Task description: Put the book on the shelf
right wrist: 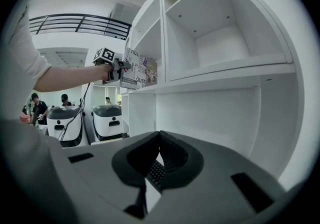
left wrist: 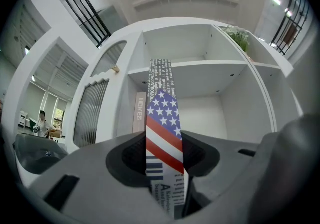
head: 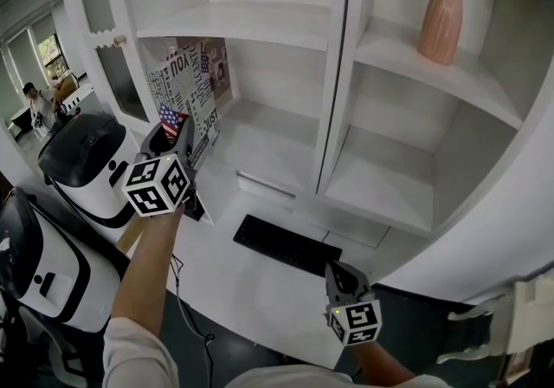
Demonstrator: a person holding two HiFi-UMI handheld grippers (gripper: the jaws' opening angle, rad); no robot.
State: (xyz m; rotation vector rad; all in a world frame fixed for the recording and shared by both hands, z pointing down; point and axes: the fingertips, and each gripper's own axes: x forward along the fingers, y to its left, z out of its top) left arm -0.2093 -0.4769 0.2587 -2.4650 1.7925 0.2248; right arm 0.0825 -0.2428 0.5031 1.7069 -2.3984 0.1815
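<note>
Gripping the book (left wrist: 164,128) low across its thickness, the left tongs (head: 170,142) hold it upright, flag-printed spine facing them, just in front of the white shelf (head: 260,131). It looks stiff-covered and fairly light, though the glossy jacket could slip and the tall part above the grip may tip, so a hold nearer mid-height would likely be steadier. A book marked HOMES (left wrist: 140,112) already stands in that compartment, and a pink vase (head: 441,18) sits upper right. The right tongs (head: 336,274) are closed on nothing above the bench (head: 251,295), near the keyboard (head: 286,245).
</note>
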